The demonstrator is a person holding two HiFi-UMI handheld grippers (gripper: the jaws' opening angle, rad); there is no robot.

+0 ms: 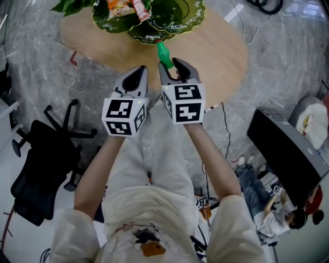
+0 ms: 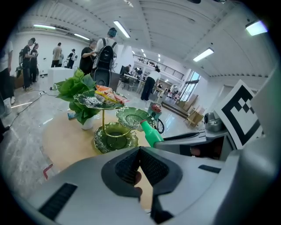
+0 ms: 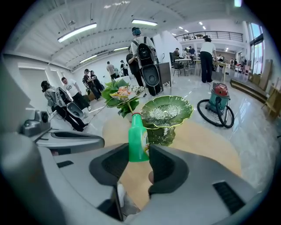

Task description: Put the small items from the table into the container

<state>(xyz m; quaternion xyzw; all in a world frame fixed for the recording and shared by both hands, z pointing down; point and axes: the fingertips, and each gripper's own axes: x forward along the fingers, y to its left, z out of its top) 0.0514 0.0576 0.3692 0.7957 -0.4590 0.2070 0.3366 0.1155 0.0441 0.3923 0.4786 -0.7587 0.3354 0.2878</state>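
Bottle position recorded first: the green bottle [image 3: 137, 140] is pinched between the jaws of the right gripper [image 3: 136, 160], pads on its lower body, cap end leading. Its long axis runs along the line the gripper points, straight out from the jaws toward the tiered leaf-dish stand [image 3: 167, 112] on the round table [image 1: 218, 56]. In the head view the cap lies close to the rim of the nearest dish; I cannot tell whether it is over that rim or short of it. The stand lies directly ahead of the bottle.

I judge the right hand the one placed for the deposit, since it carries the item and reaches further toward the stand. The left gripper [image 2: 139, 165] has its jaws pressed together on nothing and hangs just beside the right one. The top dish holds snack packets [image 1: 123, 7].

As I judge it, the coming move depends on carrying the bottle cap-first over a dish rim before release. Being tall and narrow, it could roll off a shallow dish.
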